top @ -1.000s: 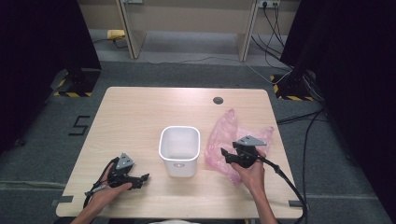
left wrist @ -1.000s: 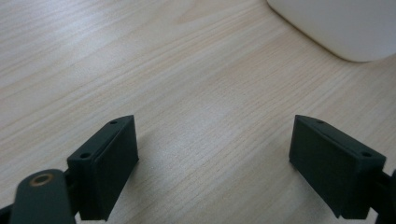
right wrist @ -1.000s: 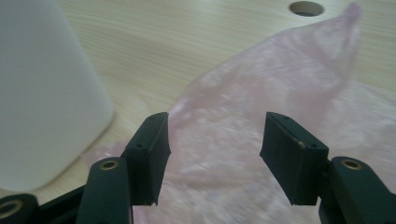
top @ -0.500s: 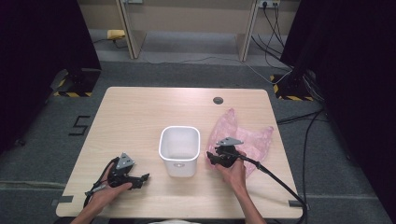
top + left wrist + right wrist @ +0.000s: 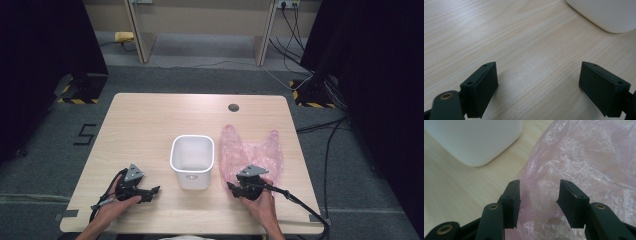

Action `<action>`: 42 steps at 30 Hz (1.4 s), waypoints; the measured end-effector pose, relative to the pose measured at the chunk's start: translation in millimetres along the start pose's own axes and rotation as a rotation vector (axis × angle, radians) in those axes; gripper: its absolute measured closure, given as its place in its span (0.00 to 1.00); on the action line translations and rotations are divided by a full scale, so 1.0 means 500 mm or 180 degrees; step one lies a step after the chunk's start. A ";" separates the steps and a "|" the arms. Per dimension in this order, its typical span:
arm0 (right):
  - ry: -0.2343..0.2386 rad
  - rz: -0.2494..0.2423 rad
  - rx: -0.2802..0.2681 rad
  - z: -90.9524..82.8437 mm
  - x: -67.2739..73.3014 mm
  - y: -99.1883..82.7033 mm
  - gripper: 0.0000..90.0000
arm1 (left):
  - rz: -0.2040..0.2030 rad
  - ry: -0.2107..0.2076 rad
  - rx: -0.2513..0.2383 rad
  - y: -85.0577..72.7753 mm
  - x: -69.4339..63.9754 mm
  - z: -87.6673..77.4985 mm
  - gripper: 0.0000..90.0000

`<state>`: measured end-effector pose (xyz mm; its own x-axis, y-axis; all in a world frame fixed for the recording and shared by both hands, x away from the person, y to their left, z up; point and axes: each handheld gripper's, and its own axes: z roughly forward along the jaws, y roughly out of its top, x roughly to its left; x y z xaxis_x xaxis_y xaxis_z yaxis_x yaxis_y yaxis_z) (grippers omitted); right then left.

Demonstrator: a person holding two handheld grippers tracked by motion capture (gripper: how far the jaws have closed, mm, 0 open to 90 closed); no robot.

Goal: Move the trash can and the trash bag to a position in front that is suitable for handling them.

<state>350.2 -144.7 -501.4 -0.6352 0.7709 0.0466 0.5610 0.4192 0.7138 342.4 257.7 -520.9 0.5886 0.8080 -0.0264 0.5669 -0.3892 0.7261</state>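
The right gripper (image 5: 233,187) sits low over the near edge of the pink plastic bag (image 5: 252,152), its jaws half spread and just now opening a little, with crinkled film lying between and under them but not pinched. The bag lies flat just to the right of the white bin (image 5: 192,161), which stands upright and open-topped near the middle of the pale wooden table (image 5: 150,125). To the left of the bin, near the front edge, the left gripper (image 5: 153,192) rests on bare wood with its jaws spread wide, nothing between them. Beyond the bin a small dark grommet (image 5: 233,107) sits in the tabletop. Past the table, grey carpet (image 5: 200,75), loose cables (image 5: 300,60) and black curtains (image 5: 45,60) frame the room.
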 end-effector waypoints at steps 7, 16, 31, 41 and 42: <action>0.0024 0.0052 -0.0350 -0.044 -0.004 0.002 0.46 | 0.0002 -0.0001 0.0000 0.000 0.000 0.000 0.17; -0.0406 0.0304 -0.0536 -0.064 -0.074 0.039 0.35 | 0.0002 -0.0002 0.0000 0.000 0.000 0.000 0.16; -0.0693 0.0746 -0.0047 0.023 -0.154 0.054 0.18 | -0.0125 0.0154 -0.0028 0.000 0.025 0.002 0.16; -0.0745 0.0811 0.0054 0.035 -0.151 0.049 0.18 | -0.0087 0.0117 -0.0072 -0.002 0.025 0.006 0.13; -0.0747 0.0835 0.0082 0.039 -0.153 0.048 0.18 | -0.0082 0.0115 -0.0072 -0.002 0.025 0.007 0.12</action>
<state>422.3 -184.2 -501.4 -0.3301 0.9419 0.0620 0.7041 0.2019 0.6808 351.1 266.5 -524.0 0.5524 0.8333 -0.0208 0.5682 -0.3581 0.7409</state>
